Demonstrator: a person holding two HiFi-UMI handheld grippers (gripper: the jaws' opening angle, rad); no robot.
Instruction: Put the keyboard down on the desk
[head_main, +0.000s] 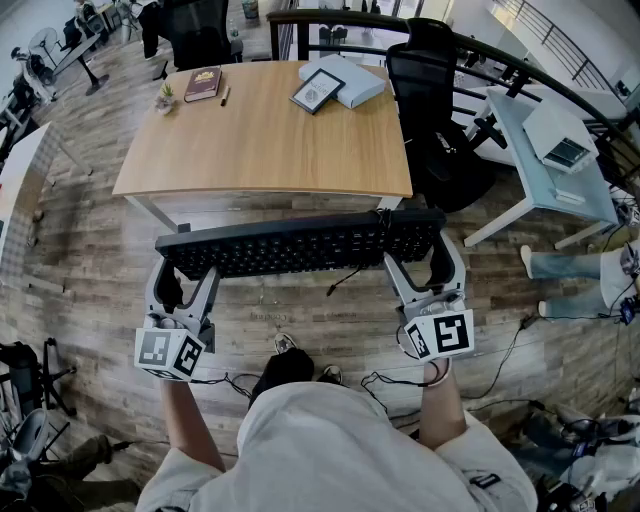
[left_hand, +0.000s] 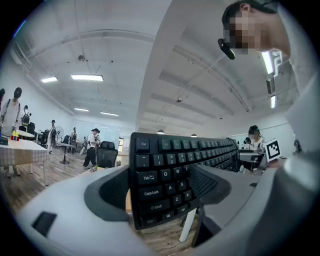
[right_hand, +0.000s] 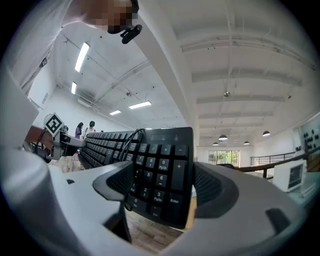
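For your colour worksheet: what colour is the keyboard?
The keyboard is black; head view shows it best.

Near and middle of the desk (head_main: 260, 150) top are bare wood across the full width, so there is open passage in over the near edge. Obstacles sit only along the far edge. Far left: brown book (head_main: 203, 83), small potted plant (head_main: 165, 97) just left of it, pen (head_main: 225, 96) just right of it. Far right: tablet (head_main: 317, 91) overlapping a white box (head_main: 350, 80). There is an open gap between pen and tablet. A black chair (head_main: 435, 110) crowds the desk's right side; the left side is open floor. The keyboard (head_main: 300, 243) spans just near of the near edge, with the left gripper (head_main: 188, 268) and right gripper (head_main: 420, 252) clamped on its ends. Its cable (head_main: 345, 280) dangles below the middle.
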